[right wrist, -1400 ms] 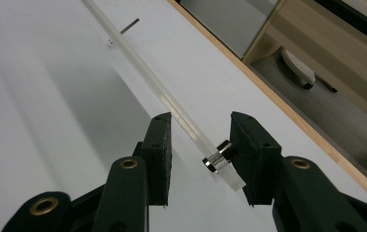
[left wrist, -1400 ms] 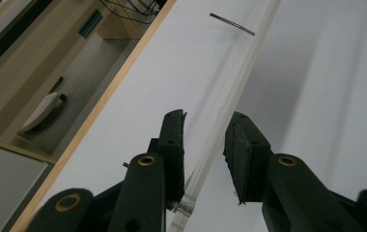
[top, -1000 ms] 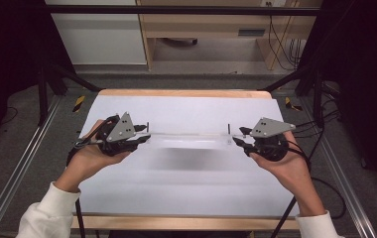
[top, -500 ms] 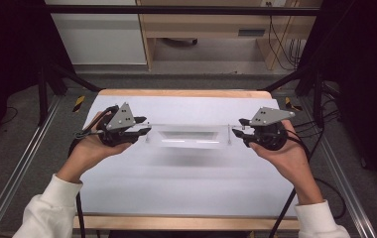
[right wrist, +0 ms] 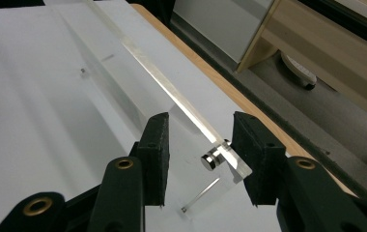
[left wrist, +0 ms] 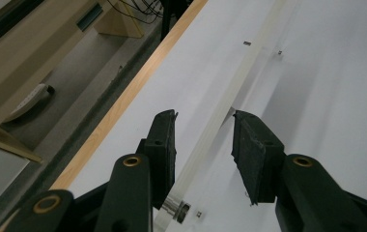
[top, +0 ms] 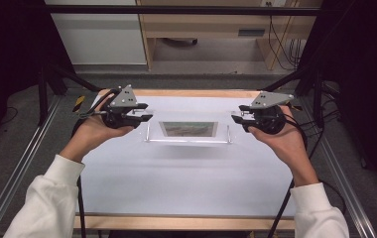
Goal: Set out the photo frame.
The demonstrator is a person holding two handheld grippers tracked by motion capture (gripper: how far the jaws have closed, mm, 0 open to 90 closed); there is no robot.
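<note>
Your clear acrylic frame [top: 188, 130] stands upright on the white table [top: 186, 178], midway between your hands. Your left tongs [top: 146, 112] straddle its left edge with the jaws apart, pads off the plastic, having just been opening. Your right tongs [top: 236, 119] sit around its right edge, likewise parted and just opening, not gripping.

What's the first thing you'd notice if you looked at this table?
A clear plastic picture frame stands near the middle of the white table, with a picture in its centre. The left hand-held gripper and the right hand-held gripper sit at the frame's two ends. Their jaws have just been opening, and in both gripper views the frame's edge runs between the black jaws with gaps showing.
</note>
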